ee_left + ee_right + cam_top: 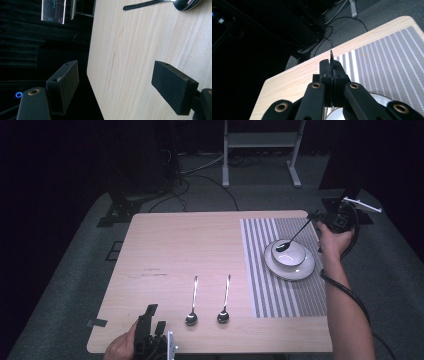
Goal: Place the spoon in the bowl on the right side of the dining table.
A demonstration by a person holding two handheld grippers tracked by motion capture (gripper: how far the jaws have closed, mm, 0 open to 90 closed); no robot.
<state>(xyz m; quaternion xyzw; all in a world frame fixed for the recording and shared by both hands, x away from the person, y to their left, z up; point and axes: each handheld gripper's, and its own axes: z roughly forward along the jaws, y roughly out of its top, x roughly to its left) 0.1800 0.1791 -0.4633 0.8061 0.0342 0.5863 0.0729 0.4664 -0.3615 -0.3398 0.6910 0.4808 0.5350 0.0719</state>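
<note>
A dark room with a grey carpeted floor [60, 270] surrounds a pale wooden counter [175, 250], whose far right part carries a striped mat [260, 270]. On that mat sits a white plate [305, 270] with a white bowl [295, 256] on it.

The right gripper [316, 216] hangs just past the counter's far right edge, its jaws pressed together on the handle end of a dark spoon [295, 236]. From the jaws the spoon slants down and away, and its scoop rests inside the bowl. In the right gripper view the thin handle [331, 58] sticks up edge-on from between the closed jaws, with the mat to their right and the rim of the plate [377, 98] just below them.

The left gripper [150, 320] sits at the near left edge of the counter, held in the left hand [121, 347], its jaws standing apart with nothing between them — bare wood and the counter's edge run through the gap in the left gripper view. Two metal spoons lie side by side on the wood beyond the left jaws: the nearer spoon [192, 302], just beside them, and the farther spoon [224, 300], toward the mat.
</note>
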